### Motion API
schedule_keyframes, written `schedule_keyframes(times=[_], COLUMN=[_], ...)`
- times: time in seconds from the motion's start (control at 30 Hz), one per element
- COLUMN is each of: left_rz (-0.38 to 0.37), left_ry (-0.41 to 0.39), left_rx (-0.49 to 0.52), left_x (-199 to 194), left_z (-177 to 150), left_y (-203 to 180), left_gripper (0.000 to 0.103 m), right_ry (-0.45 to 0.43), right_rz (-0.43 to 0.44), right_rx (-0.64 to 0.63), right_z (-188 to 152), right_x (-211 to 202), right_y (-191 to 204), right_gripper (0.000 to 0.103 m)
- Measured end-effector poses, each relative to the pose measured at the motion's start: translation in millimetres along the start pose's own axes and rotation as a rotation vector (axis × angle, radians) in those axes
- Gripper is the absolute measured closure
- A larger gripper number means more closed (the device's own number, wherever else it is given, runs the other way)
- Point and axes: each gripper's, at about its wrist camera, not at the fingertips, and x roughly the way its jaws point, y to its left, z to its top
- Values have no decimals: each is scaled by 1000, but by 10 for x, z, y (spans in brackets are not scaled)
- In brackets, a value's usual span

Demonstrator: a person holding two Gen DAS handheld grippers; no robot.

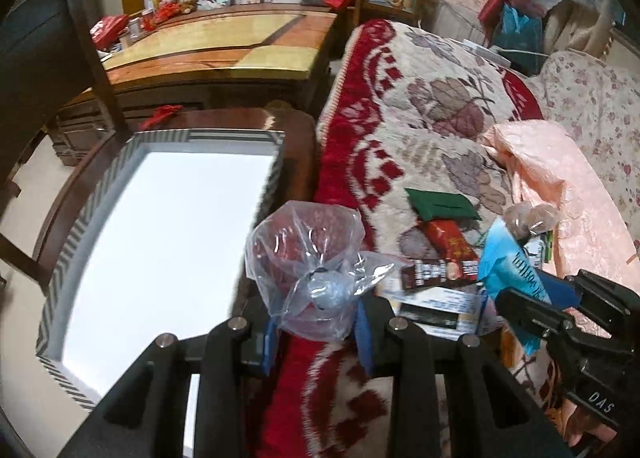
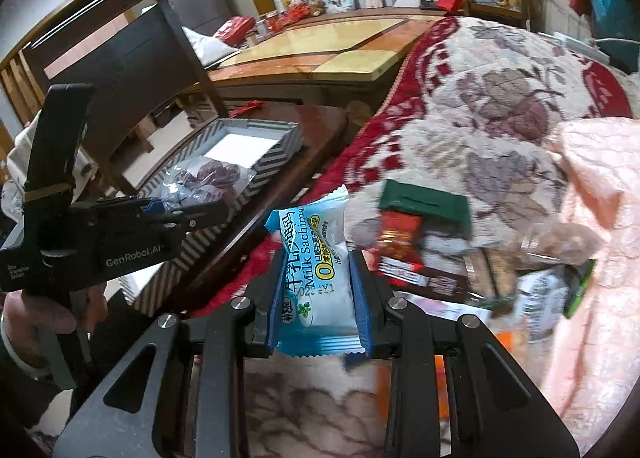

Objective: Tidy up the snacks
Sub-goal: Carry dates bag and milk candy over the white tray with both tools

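Observation:
My left gripper (image 1: pixel 316 322) is shut on a clear plastic bag of dark red snacks (image 1: pixel 308 258), held above the gap between the patterned blanket and the box. In the right wrist view the same bag (image 2: pixel 208 180) hangs over the box's near corner from the left gripper (image 2: pixel 208 214). My right gripper (image 2: pixel 320 298) is shut on a blue and white Milk Sachima packet (image 2: pixel 316 266); that packet (image 1: pixel 508 274) shows at the right of the left wrist view. A striped-rim box with a white floor (image 1: pixel 160 242) sits on a dark wooden stool. More snack packs (image 2: pixel 424 254) lie piled on the blanket.
A green pack (image 1: pixel 440 204) and a red pack (image 1: pixel 452 244) lie on the floral blanket (image 1: pixel 420 98). A pink cloth (image 1: pixel 560 186) covers the right side. A wooden table (image 1: pixel 224 46) stands behind the box, with a dark chair (image 2: pixel 120 70) at the left. A person's hand (image 2: pixel 36 310) holds the left gripper.

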Motion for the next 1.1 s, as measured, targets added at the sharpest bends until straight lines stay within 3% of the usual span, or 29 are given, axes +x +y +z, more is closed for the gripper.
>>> schedule_keyframes(times=[0.4, 0.73, 1.1], left_rz=[84, 138, 140], left_ry=[1, 57, 129], left_rx=[-76, -181, -235], left_x=[1, 220, 487], left_z=[18, -34, -217], left_y=[609, 1148, 1310], left_gripper=[69, 69, 69], right_ry=[38, 61, 155], right_rz=[78, 152, 164], right_rx=[-88, -127, -132], right_z=[296, 756, 882], right_x=[430, 979, 1754], right_y=[549, 944, 1287], right_gripper=[74, 74, 74])
